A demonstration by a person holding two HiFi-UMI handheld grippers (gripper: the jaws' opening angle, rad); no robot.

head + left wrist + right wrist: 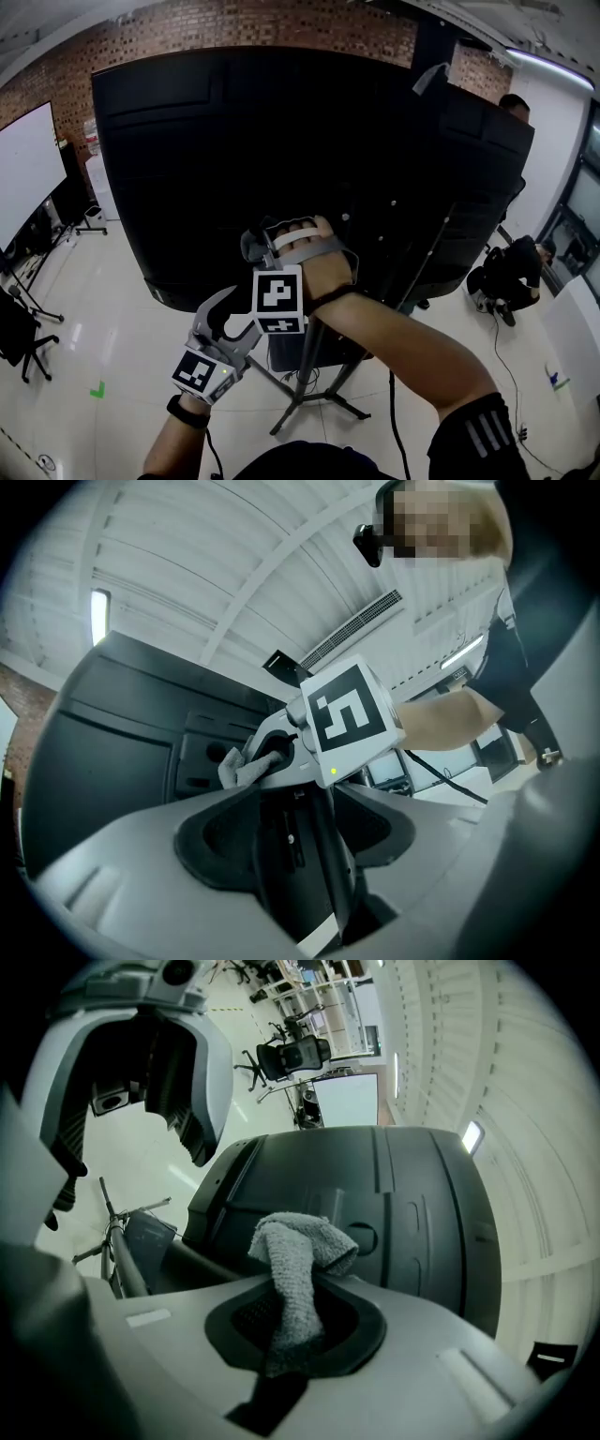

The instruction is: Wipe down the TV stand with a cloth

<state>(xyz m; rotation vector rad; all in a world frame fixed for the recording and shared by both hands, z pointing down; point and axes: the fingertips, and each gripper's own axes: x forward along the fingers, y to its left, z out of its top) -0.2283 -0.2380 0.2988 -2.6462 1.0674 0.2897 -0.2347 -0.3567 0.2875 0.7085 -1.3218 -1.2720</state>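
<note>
Grey terry cloth point(298, 1269) is pinched in your right gripper point(262, 236), jaws closed on it and held high near the TV's black back panel point(234, 141), likely to wipe there. Your left gripper point(234, 315) hangs empty, jaws apart, above the TV stand point(314, 380).

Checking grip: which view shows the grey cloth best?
The right gripper view: the grey terry cloth sits clamped between its fingers, close up. The left gripper view shows a small tuft; the head view shows none clearly.
</note>
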